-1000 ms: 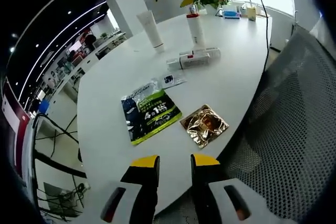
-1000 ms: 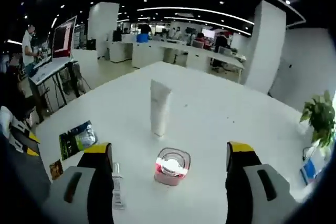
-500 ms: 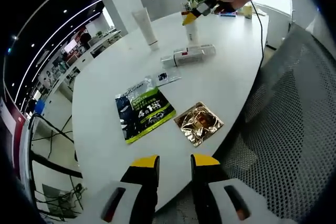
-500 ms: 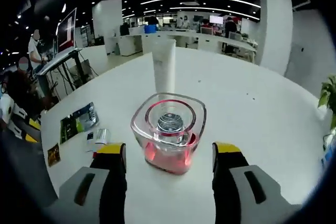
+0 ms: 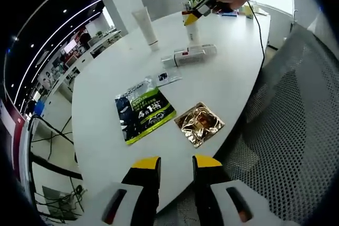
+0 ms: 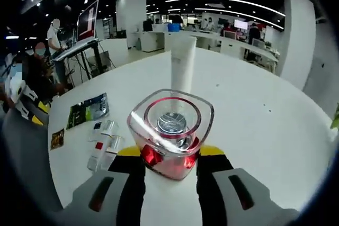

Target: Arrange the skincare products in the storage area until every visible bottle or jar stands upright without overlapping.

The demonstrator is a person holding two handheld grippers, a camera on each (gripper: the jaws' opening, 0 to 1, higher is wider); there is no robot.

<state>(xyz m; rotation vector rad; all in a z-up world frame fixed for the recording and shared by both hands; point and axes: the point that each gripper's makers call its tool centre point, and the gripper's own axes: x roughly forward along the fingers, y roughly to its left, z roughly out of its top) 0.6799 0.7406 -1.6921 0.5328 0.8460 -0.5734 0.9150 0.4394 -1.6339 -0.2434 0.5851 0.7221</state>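
A: Progress? Biggest first.

B: White desk (image 5: 233, 78). Two things stand upright on it: the white tube (image 6: 183, 70) on its cap, and the red-capped bottle (image 6: 170, 133), seen in the left gripper view under the right tongs (image 5: 192, 12). In the right gripper view those tongs (image 6: 169, 157) are clamped on the bottle just under its clear square cap. Can't tell if its base is on the desk.

A: Not done then?

B: No, I'd say early. Two white tubes (image 5: 189, 56) lie flat side by side just in front of the bottle, touching. Both need standing up, apart from each other.

A: The flat stuff?

B: Green-and-black sachet (image 5: 144, 115), gold foil sachet (image 5: 199, 124) just beside it, small clear sachet (image 5: 168, 78) behind. Flat packets, none overlapping; not bottles or jars, so probably fine as they lie.

A: Left tongs?

B: Left tongs (image 5: 176, 165) near the desk edge, jaws a little apart, holding nothing, well away from the tubes.

A: Contents?

B: Bottle cap is clear with a silver centre, red glass below; fill level can't be read. Tubes opaque.
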